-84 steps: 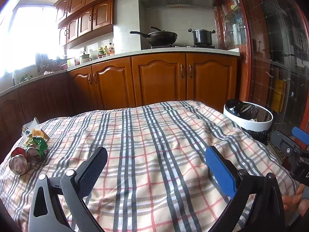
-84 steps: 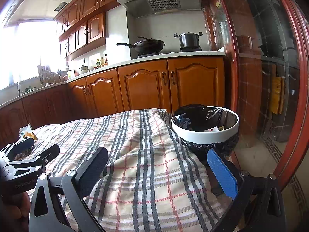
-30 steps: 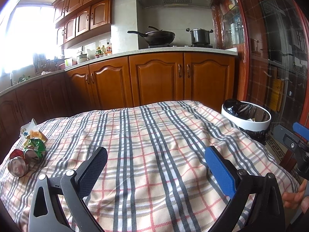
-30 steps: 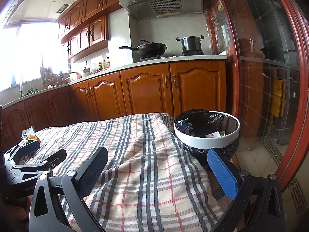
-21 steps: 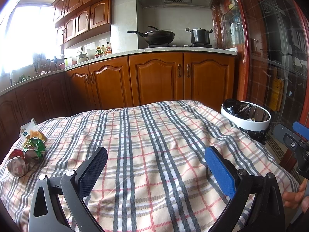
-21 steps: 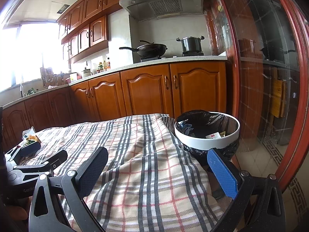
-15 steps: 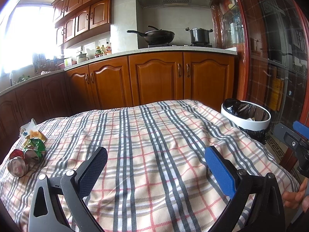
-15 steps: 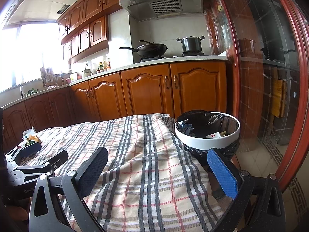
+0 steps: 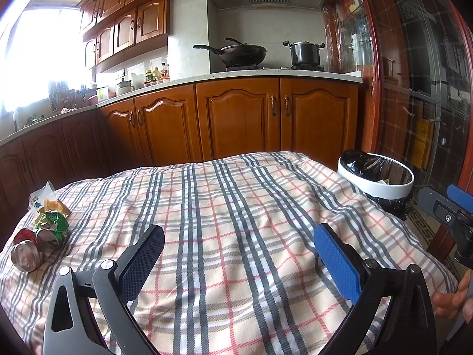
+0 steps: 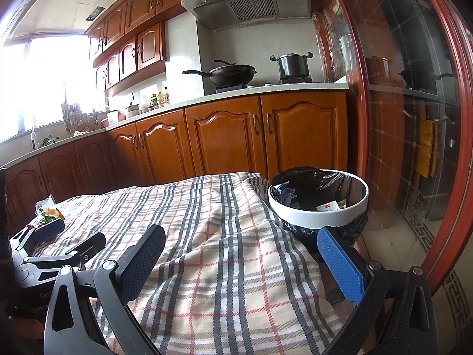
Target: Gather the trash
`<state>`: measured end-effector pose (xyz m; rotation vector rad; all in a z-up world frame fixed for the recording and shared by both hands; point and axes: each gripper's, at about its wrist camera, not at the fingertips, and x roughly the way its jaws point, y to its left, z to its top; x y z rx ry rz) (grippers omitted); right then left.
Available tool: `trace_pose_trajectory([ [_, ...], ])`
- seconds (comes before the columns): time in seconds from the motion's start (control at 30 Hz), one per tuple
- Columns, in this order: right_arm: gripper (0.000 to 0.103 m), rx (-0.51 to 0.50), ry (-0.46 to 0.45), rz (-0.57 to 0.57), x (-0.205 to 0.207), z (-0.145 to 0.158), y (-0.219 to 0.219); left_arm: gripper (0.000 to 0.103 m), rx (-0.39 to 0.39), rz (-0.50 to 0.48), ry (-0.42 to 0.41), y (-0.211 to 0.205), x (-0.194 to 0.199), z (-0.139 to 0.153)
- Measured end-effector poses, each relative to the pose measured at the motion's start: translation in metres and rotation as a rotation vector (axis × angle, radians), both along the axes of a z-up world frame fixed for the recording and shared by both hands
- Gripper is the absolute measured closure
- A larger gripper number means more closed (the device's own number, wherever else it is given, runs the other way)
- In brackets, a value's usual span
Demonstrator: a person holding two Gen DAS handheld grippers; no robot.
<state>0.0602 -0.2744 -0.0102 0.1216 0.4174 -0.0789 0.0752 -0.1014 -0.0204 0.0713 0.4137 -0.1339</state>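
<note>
left hand-held gripper (image 9: 238, 250): jaws wide apart, empty, above the cloth-covered counter (image 9: 236, 207)
right hand-held gripper (image 10: 241, 251): jaws spread, empty, beside bin (image 10: 317, 211)
trash: crushed cans (image 9: 38, 244) and wrapper (image 9: 44, 201) at counter's left edge
step: left approaches low, pinches one can across its body (likely rolls)

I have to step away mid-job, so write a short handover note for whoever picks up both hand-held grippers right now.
Left hand-held gripper: open, empty, above the plaid cloth.
Right hand-held gripper: open, empty, near the trash bin.
Left to collect: crushed cans and a snack wrapper at the cloth's far left edge.
Done: some scraps already lie in the bin.
</note>
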Motion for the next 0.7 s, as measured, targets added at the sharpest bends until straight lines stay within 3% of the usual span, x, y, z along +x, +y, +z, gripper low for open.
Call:
trace_pose_trajectory([
  [0.7, 0.0, 0.044, 0.066, 0.004, 0.02, 0.0, -0.011, 0.001, -0.021, -0.024, 0.042, 0.008, 0.024, 0.009],
])
